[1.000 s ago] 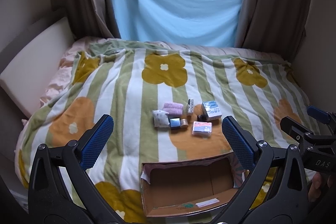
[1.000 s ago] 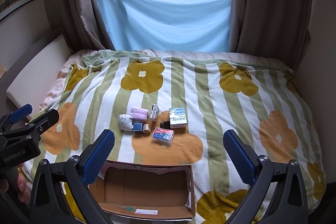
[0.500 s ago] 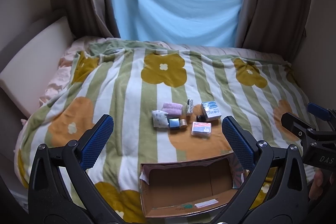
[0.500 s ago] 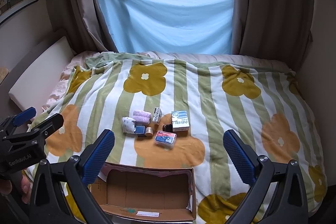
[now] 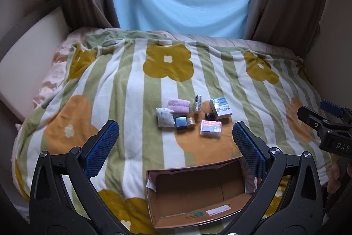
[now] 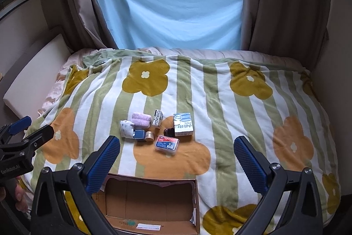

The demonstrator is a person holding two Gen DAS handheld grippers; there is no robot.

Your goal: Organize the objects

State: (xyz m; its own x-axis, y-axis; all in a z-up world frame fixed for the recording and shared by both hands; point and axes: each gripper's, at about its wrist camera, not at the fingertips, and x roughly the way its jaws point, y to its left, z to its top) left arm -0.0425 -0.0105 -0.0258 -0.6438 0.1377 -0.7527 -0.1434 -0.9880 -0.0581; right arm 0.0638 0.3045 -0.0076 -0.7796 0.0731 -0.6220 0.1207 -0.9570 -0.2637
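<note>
Both grippers are black plastic frames with silver screws at the joints. The left gripper (image 5: pixel 173 144) and right gripper (image 6: pixel 177 158) carry blue, cross-hatched pads on their fingers (image 5: pixel 101 148). White lettering marks each gripper's body.

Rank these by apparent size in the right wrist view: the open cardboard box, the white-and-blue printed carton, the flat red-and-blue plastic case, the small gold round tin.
1. Open cardboard box, though it is nearest the camera.
2. White-and-blue printed carton.
3. Flat red-and-blue plastic case, close to the carton; ranking unsure.
4. Small gold round tin, clearly smallest.
</note>
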